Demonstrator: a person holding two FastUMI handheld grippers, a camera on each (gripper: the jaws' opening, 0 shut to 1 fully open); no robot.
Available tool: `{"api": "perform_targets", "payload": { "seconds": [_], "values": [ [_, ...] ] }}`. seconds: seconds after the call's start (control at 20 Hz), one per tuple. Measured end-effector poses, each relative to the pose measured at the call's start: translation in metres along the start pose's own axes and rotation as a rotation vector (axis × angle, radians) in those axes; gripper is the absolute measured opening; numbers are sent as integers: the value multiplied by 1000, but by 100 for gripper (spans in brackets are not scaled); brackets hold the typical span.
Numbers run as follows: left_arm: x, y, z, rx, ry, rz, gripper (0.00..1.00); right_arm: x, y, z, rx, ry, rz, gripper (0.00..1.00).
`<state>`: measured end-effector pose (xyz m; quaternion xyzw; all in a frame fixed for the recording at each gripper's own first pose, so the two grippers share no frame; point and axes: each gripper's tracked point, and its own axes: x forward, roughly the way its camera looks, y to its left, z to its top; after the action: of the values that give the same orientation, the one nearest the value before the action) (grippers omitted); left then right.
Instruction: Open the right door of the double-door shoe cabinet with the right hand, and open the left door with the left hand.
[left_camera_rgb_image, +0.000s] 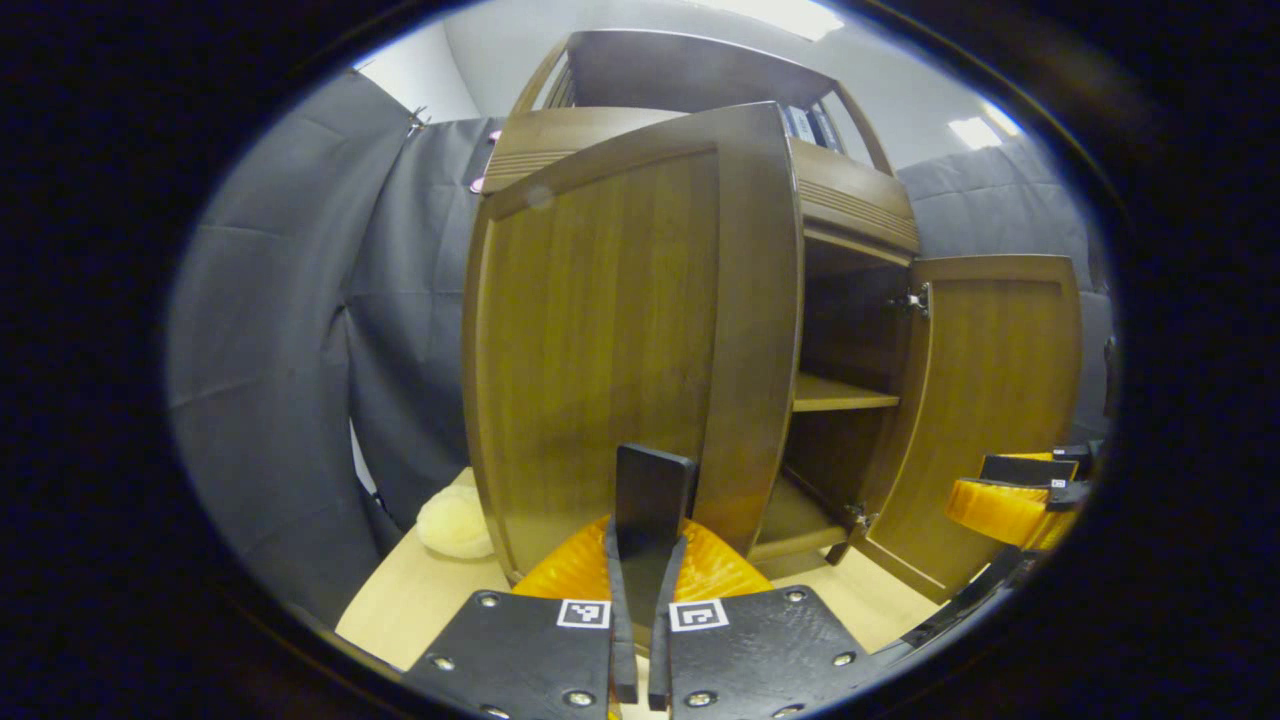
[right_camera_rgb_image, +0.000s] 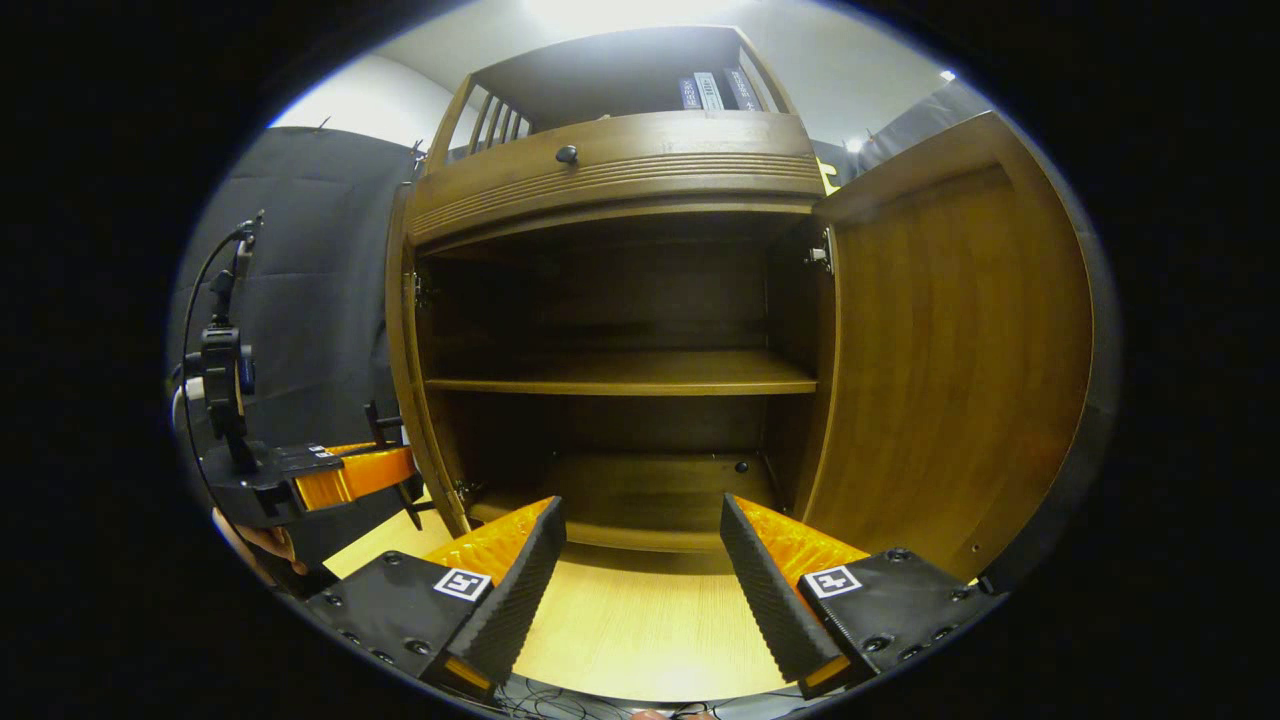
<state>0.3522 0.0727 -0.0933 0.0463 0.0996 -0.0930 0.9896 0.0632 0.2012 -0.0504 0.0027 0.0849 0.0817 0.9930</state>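
The brown wooden shoe cabinet (right_camera_rgb_image: 620, 170) stands in front of me with both doors swung out. In the left gripper view the left door (left_camera_rgb_image: 600, 340) fills the middle, and my left gripper (left_camera_rgb_image: 650, 500) is shut with its tips against the door's lower face. What lies between the fingers is hidden. In the right gripper view the left gripper (right_camera_rgb_image: 345, 475) sits at the outer side of the left door (right_camera_rgb_image: 408, 400), seen edge-on. The right door (right_camera_rgb_image: 950, 350) stands wide open. My right gripper (right_camera_rgb_image: 640, 560) is open and holds nothing, facing the bare shelves (right_camera_rgb_image: 620, 375).
The cabinet stands on a light wooden surface (right_camera_rgb_image: 640, 630). A cream fluffy thing (left_camera_rgb_image: 455, 522) lies by the cabinet's left foot. A drawer with a dark knob (right_camera_rgb_image: 567, 153) runs above the doors, with books (right_camera_rgb_image: 715, 90) on top. My right gripper (left_camera_rgb_image: 1020, 495) shows beside the right door (left_camera_rgb_image: 990, 400).
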Motion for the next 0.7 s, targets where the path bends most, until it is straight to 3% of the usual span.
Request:
{"api": "perform_targets", "payload": {
  "seconds": [0.7],
  "values": [
    [0, 4, -3, 8, -22, 9, 6, -24, 4, -7, 6, 1, -26, 93]
  ]
}}
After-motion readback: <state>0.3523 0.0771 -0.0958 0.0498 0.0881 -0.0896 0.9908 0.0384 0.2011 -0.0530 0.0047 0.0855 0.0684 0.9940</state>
